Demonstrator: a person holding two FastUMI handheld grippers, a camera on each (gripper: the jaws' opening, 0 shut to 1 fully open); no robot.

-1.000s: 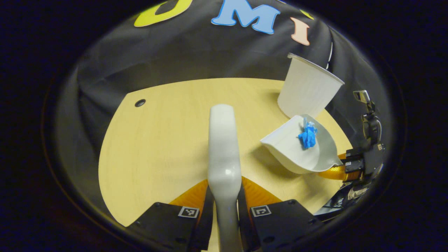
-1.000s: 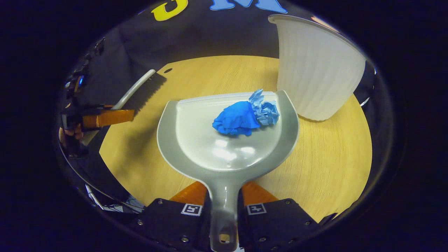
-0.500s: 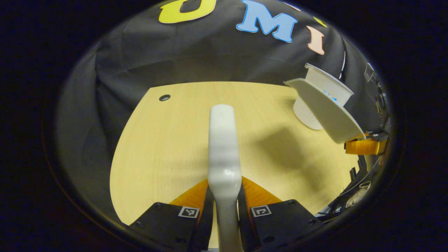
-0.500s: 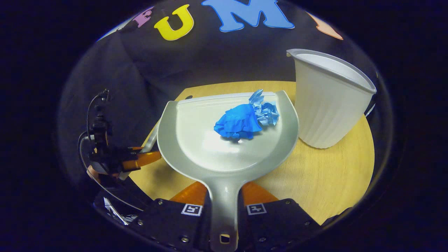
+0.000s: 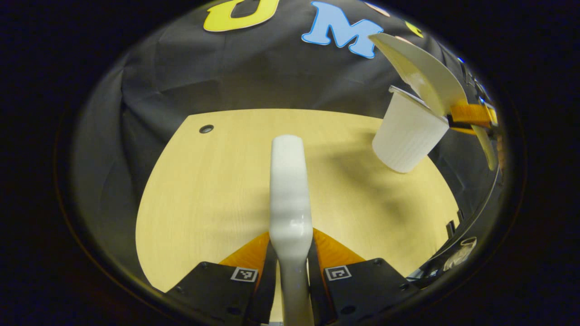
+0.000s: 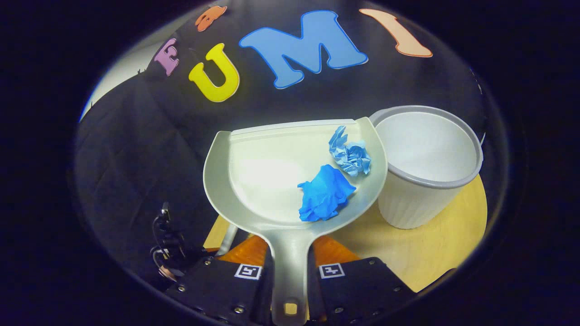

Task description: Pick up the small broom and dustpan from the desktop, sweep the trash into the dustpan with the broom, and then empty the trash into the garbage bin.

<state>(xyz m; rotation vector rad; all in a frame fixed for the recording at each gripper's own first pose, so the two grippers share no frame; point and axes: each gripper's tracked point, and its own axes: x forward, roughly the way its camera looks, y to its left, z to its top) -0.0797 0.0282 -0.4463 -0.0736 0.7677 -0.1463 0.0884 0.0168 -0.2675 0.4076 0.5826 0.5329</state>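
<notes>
My right gripper (image 6: 290, 253) is shut on the handle of the grey dustpan (image 6: 263, 181), which is held high in the air beside the white ribbed bin (image 6: 426, 163). Two crumpled bits of trash lie in the pan: a dark blue wad (image 6: 325, 194) and a pale blue wad (image 6: 350, 151) near the right wall. My left gripper (image 5: 291, 253) is shut on the white broom handle (image 5: 288, 181), low over the wooden table (image 5: 208, 190). In the left gripper view the dustpan (image 5: 421, 68) hangs above the bin (image 5: 405, 133), carried by the right gripper (image 5: 471, 115).
The table has a small dark hole (image 5: 206, 129) near its far left corner. The black cloth wall (image 5: 226, 68) closes off the back. The bin stands at the table's far right edge. The left gripper (image 6: 172, 253) shows low at the left in the right gripper view.
The right gripper has lifted the dustpan from the table up to above the bin's rim. The two wads have slid apart in the pan. The broom has stayed put.
</notes>
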